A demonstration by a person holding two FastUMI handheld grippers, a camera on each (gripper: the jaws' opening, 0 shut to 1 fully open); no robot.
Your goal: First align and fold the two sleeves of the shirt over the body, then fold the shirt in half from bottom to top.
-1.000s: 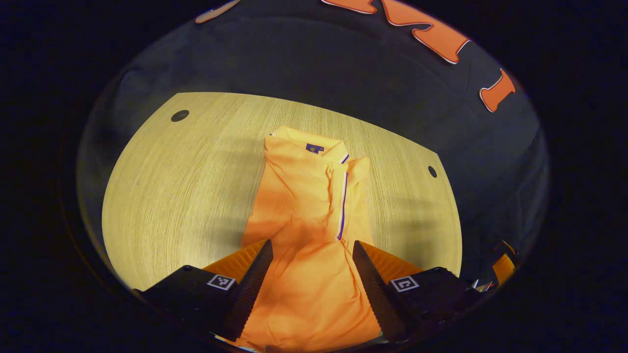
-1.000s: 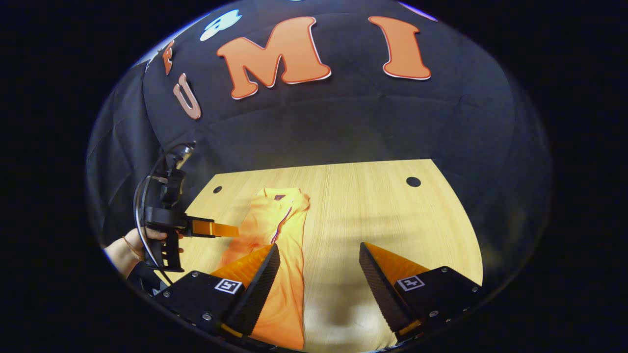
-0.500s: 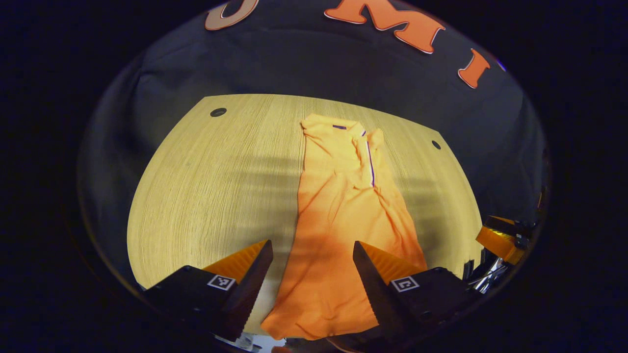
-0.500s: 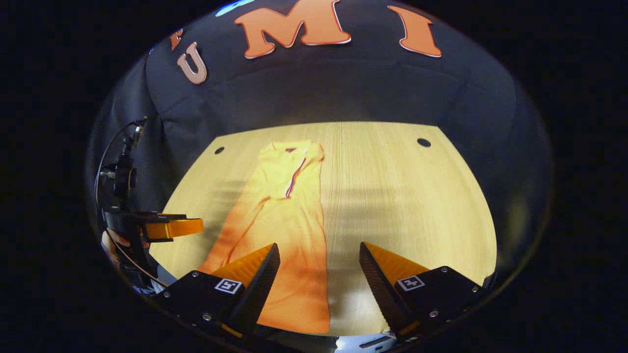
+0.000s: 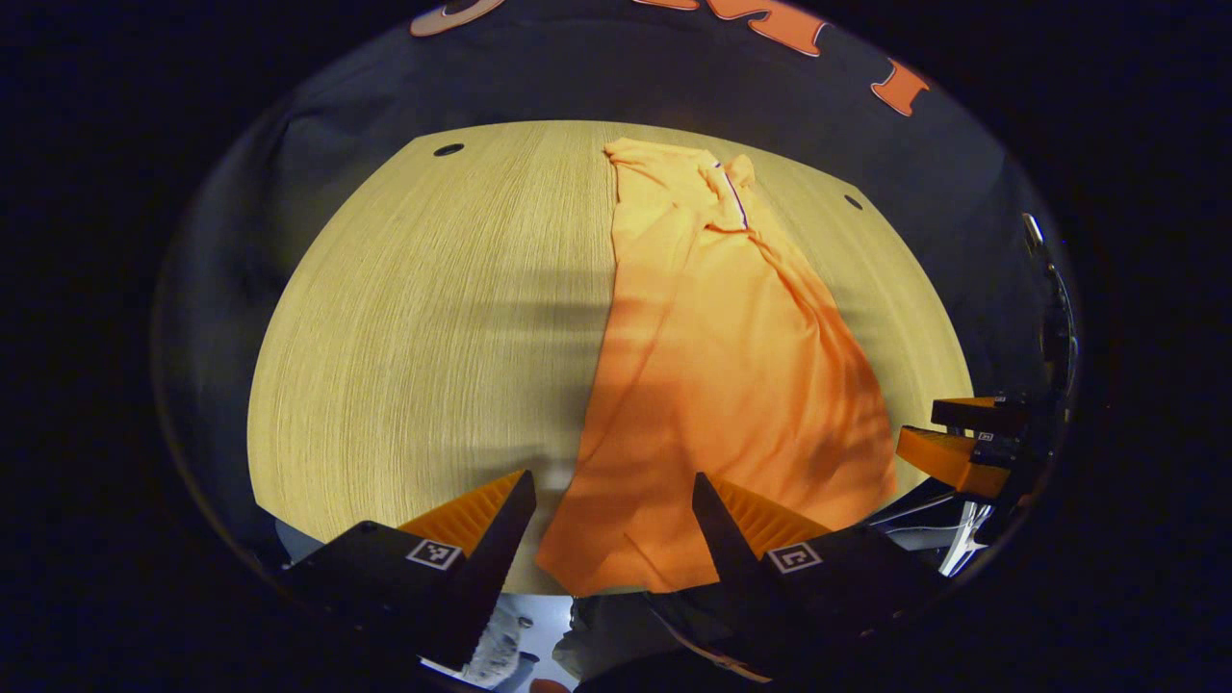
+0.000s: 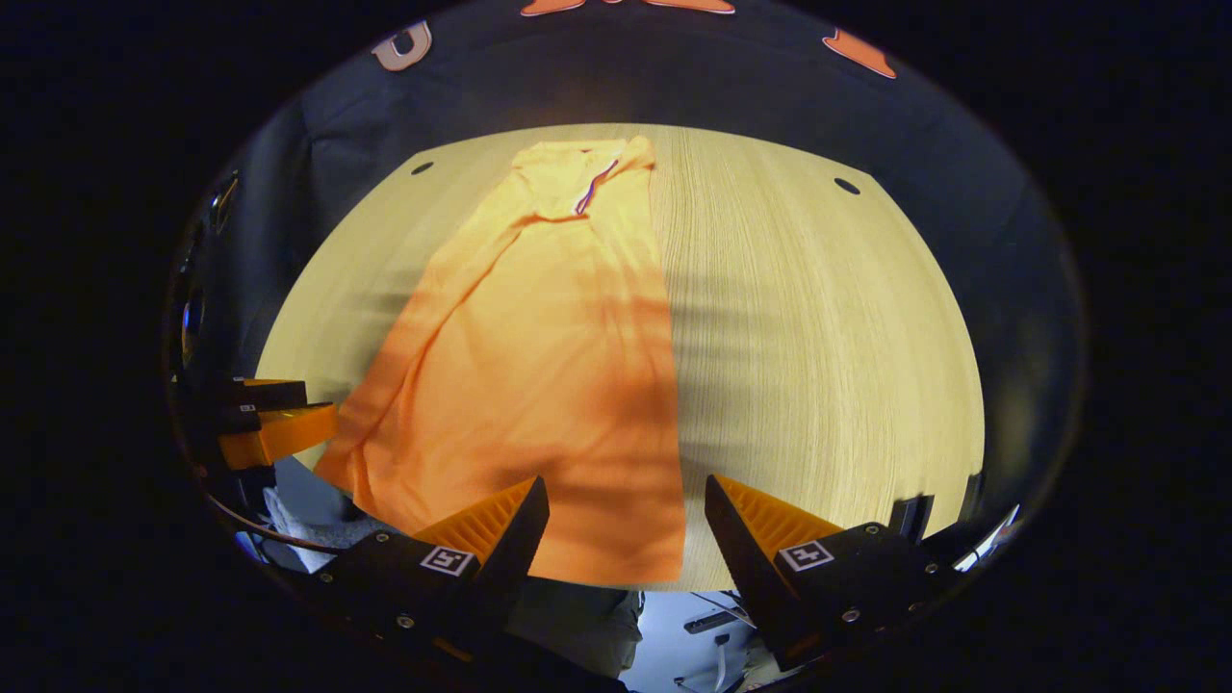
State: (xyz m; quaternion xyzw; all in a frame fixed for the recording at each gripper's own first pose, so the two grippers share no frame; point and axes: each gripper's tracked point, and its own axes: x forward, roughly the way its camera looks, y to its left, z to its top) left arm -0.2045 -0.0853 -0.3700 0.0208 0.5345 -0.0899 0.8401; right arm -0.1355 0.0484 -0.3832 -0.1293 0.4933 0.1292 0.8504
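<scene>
An orange shirt (image 5: 722, 366) lies lengthwise on the wooden table (image 5: 423, 327), collar at the far end, hem at the near edge, sleeves folded in so it forms a narrow strip. In the right gripper view the shirt (image 6: 539, 366) spreads over the table's left half. My left gripper (image 5: 613, 491) hovers open above the hem's left corner, nothing between its fingers. My right gripper (image 6: 626, 496) hovers open above the hem's right corner. In the left gripper view the right gripper (image 5: 958, 438) shows at the right edge; in the right gripper view the left gripper (image 6: 265, 423) shows at the left edge.
The table (image 6: 828, 346) has a small round hole near each far corner (image 6: 846, 185) (image 5: 448, 149). The black cloth wall rises behind it. Below the near table edge, floor and a person's clothing (image 6: 577, 616) show.
Both grippers have pulled back toward the near table edge and risen. The whole shirt down to its hem is now in view. Both stayed open.
</scene>
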